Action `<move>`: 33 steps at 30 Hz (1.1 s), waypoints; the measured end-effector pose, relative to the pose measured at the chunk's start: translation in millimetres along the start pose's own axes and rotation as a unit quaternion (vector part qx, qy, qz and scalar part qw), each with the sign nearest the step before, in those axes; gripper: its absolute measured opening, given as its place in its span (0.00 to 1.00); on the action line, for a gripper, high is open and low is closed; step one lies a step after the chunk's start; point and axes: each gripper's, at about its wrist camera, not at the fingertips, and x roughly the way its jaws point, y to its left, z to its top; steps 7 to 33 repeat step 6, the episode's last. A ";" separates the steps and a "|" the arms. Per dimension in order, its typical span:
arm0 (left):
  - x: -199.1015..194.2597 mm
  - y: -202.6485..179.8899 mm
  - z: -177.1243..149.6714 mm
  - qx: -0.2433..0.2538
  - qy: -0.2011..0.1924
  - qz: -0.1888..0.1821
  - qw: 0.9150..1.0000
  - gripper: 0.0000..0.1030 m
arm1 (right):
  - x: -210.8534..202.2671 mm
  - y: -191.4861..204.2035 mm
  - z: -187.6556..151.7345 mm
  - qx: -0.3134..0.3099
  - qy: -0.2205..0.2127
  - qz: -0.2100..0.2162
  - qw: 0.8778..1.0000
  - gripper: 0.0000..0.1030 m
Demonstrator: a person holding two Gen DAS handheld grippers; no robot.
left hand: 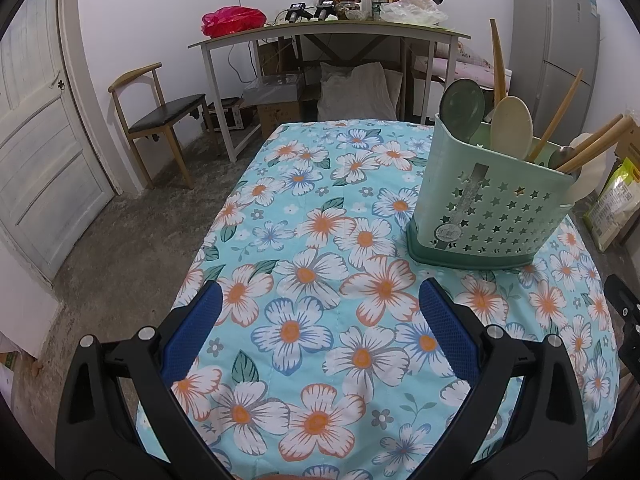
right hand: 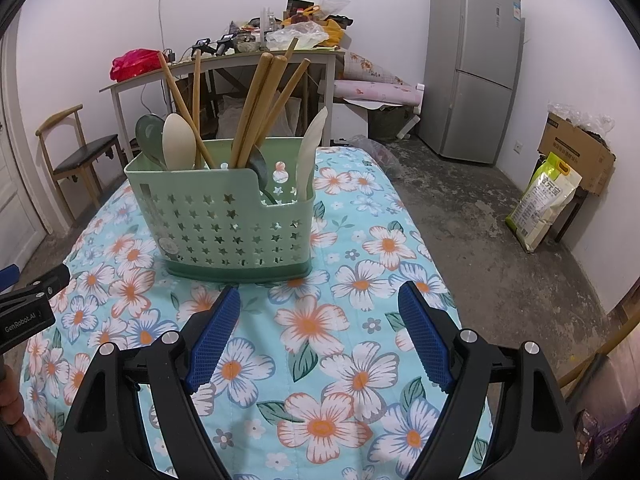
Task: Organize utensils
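A pale green utensil holder (left hand: 488,204) (right hand: 224,224) with star cut-outs stands on the floral tablecloth (left hand: 320,240) (right hand: 360,280). Inside stand a cream spoon (left hand: 512,128) (right hand: 179,142), a dark green spoon (left hand: 462,102) (right hand: 149,130), a cream spatula (right hand: 310,148) and several wooden handles (right hand: 260,100). My left gripper (left hand: 320,300) hovers open over the cloth, left of and nearer than the holder, with nothing between its blue pads. My right gripper (right hand: 320,304) is open too, just in front of the holder and holding nothing. The left gripper's black body (right hand: 28,300) shows at the right wrist view's left edge.
A cluttered side table (left hand: 328,36) (right hand: 224,60) stands behind, with a wooden chair (left hand: 160,112) (right hand: 76,152) to its left. A door (left hand: 36,140) is at far left. A grey fridge (right hand: 472,64) (left hand: 556,52), a cardboard box (right hand: 576,148) and a rice bag (right hand: 540,200) are at right.
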 end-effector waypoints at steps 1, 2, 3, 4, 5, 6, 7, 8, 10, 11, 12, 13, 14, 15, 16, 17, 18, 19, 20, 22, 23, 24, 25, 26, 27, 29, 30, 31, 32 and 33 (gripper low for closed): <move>0.5 0.3 -0.1 0.000 0.000 0.000 1.000 0.92 | 0.0 -0.2 0.1 0.000 0.000 0.000 1.000 0.77; 0.0 -0.2 -1.2 0.000 0.001 0.000 1.000 0.92 | 0.1 0.1 0.2 0.000 0.000 0.000 1.000 0.77; -0.7 -0.7 -2.5 -0.001 0.001 0.000 1.000 0.92 | 0.0 0.2 0.1 0.000 0.000 0.000 1.000 0.77; 0.2 0.2 -1.5 -0.001 0.001 0.000 1.000 0.92 | 0.0 -0.1 0.0 0.000 0.000 0.000 1.000 0.77; 0.6 0.8 -1.0 -0.001 0.001 -0.001 1.000 0.92 | 0.0 -0.2 0.0 0.000 0.000 0.000 1.000 0.77; -0.6 -0.3 -2.0 -0.001 0.001 -0.001 1.000 0.92 | 0.1 -0.1 0.0 0.000 0.000 0.000 1.000 0.77; -0.6 -0.3 -2.0 -0.001 0.001 -0.001 1.000 0.92 | 0.1 -0.1 0.0 0.000 0.000 0.000 1.000 0.77; -0.6 -0.3 -2.0 -0.001 0.001 -0.001 1.000 0.92 | 0.1 -0.1 0.0 0.000 0.000 0.000 1.000 0.77; -0.6 -0.3 -2.0 -0.001 0.001 -0.001 1.000 0.92 | 0.1 -0.1 0.0 0.000 0.000 0.000 1.000 0.77; -0.6 -0.3 -2.0 -0.001 0.001 -0.001 1.000 0.92 | 0.1 -0.1 0.0 0.000 0.000 0.000 1.000 0.77; -0.6 -0.3 -2.0 -0.001 0.001 -0.001 1.000 0.92 | 0.1 -0.1 0.0 0.000 0.000 0.000 1.000 0.77; -0.6 -0.3 -2.0 -0.001 0.001 -0.001 1.000 0.92 | 0.1 -0.1 0.0 0.000 0.000 0.000 1.000 0.77; -0.6 -0.3 -2.0 -0.001 0.001 -0.001 1.000 0.92 | 0.1 -0.1 0.0 0.000 0.000 0.000 1.000 0.77; -0.6 -0.3 -2.0 -0.001 0.001 -0.001 1.000 0.92 | 0.1 -0.1 0.0 0.000 0.000 0.000 1.000 0.77; -0.6 -0.3 -2.0 -0.001 0.001 -0.001 1.000 0.92 | 0.1 -0.1 0.0 0.000 0.000 0.000 1.000 0.77; -0.6 -0.3 -2.0 -0.001 0.001 -0.001 1.000 0.92 | 0.1 -0.1 0.0 0.000 0.000 0.000 1.000 0.77; -0.6 -0.3 -2.0 -0.001 0.001 -0.001 1.000 0.92 | 0.1 -0.1 0.0 0.000 0.000 0.000 1.000 0.77; -0.6 -0.3 -2.0 -0.001 0.001 -0.001 1.000 0.92 | 0.1 -0.1 0.0 0.000 0.000 0.000 1.000 0.77; -0.6 -0.3 -2.0 -0.001 0.001 -0.001 1.000 0.92 | 0.1 -0.1 0.0 0.000 0.000 0.000 1.000 0.77; -0.6 -0.3 -2.0 -0.001 0.001 -0.001 1.000 0.92 | 0.1 -0.1 0.0 0.000 0.000 0.000 1.000 0.77; -0.6 -0.3 -2.0 -0.001 0.001 -0.001 1.000 0.92 | 0.1 -0.1 0.0 0.000 0.000 0.000 1.000 0.77; -0.6 -0.3 -2.0 -0.001 0.001 -0.001 1.000 0.92 | 0.1 -0.1 0.0 0.000 0.000 0.000 1.000 0.77; -0.6 -0.3 -2.0 -0.001 0.001 -0.001 1.000 0.92 | 0.1 -0.1 0.0 0.000 0.000 0.000 1.000 0.77; -0.6 -0.3 -2.0 -0.001 0.001 -0.001 1.000 0.92 | 0.1 -0.1 0.0 0.000 0.000 0.000 1.000 0.77; -0.6 -0.3 -2.0 -0.001 0.001 -0.001 1.000 0.92 | 0.1 -0.1 0.0 0.000 0.000 0.000 1.000 0.77; -0.6 -0.3 -2.0 -0.001 0.001 -0.001 1.000 0.92 | 0.1 -0.1 0.0 0.000 0.000 0.000 1.000 0.77; -0.6 -0.3 -2.0 -0.001 0.001 -0.001 1.000 0.92 | 0.1 -0.1 0.0 0.000 0.000 0.000 1.000 0.77; -0.6 -0.3 -2.0 -0.001 0.001 -0.001 1.000 0.92 | 0.1 -0.1 0.0 0.000 0.000 0.000 1.000 0.77; -0.6 -0.3 -2.0 -0.001 0.001 -0.001 1.000 0.92 | 0.1 -0.1 0.0 0.000 0.000 0.000 1.000 0.77; -0.6 -0.3 -2.0 -0.001 0.001 -0.001 1.000 0.92 | 0.1 -0.1 0.0 0.000 0.000 0.000 1.000 0.77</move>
